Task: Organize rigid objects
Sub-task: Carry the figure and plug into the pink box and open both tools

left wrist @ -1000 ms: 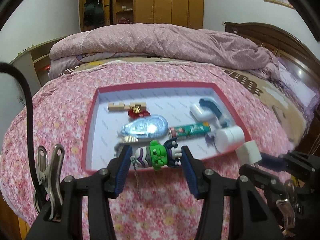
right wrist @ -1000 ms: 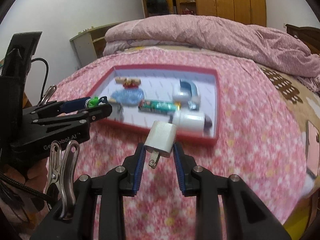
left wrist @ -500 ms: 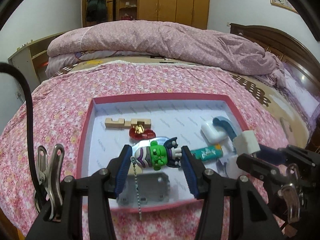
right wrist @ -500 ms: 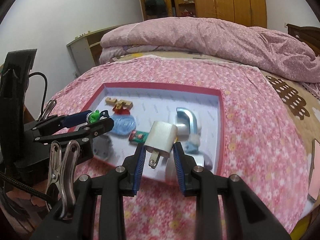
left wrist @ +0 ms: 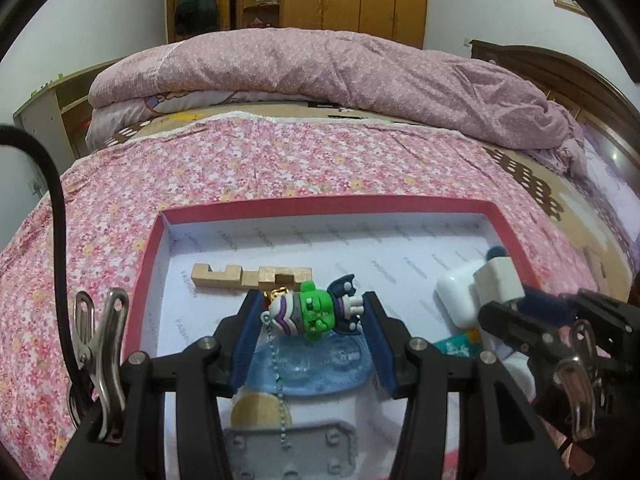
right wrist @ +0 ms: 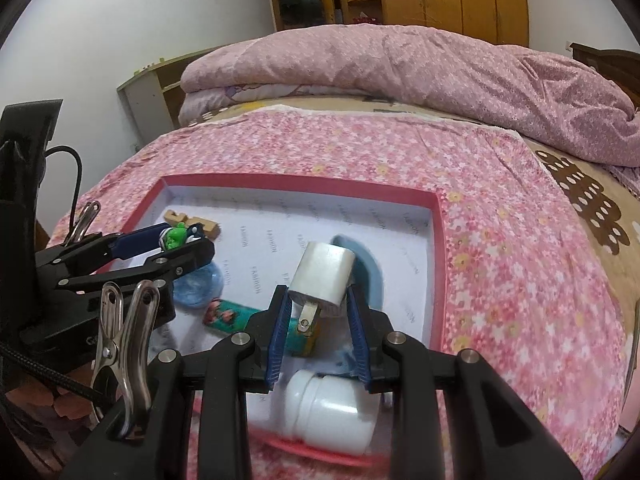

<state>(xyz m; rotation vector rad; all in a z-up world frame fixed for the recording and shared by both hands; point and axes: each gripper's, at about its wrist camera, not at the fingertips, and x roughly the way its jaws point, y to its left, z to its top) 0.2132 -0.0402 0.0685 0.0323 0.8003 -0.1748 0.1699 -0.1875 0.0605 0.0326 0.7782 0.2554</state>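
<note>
Green figure keychain (left wrist: pixel 310 313): toy with a green head, purple-striped body and dark blue wings, held sideways between the blue pads of the left gripper (left wrist: pixel 308 334), its ball chain (left wrist: pixel 279 376) hanging down toward 6 o'clock. It hangs above the red-rimmed tray (left wrist: pixel 148 256), which lies on the pink floral bedspread (left wrist: pixel 280 160).

White plug adapter (right wrist: pixel 322 275): squeezed between the pads of the right gripper (right wrist: pixel 320 334), metal prongs (right wrist: pixel 307 316) pointing back toward the camera, held over the tray's right half. In the left wrist view the adapter shows at 3 o'clock of the keychain.

Tray contents, left wrist view:
- Notched wooden block (left wrist: pixel 250 278), at 11 o'clock of the keychain, lying flat.
- Clear blue oval case (left wrist: pixel 316 368), directly under the keychain.
- Round tan disc (left wrist: pixel 260 410), at 6 o'clock, partly hidden by the gripper.
- Grey plastic plate (left wrist: pixel 292 460), at the near edge.
- White earbud case (left wrist: pixel 460 300), near the right wall, behind the adapter.

Tray contents, right wrist view:
- Green printed tube (right wrist: pixel 230 314), at 9 o'clock of the right gripper.
- White bottle (right wrist: pixel 332 416), on its side at 6 o'clock, against the near rim.
- Blue curved handle (right wrist: pixel 370 268), behind the adapter; its kind cannot be told.

Folded pink quilt (left wrist: pixel 340 68) lies at 12 o'clock, beyond the tray.
</note>
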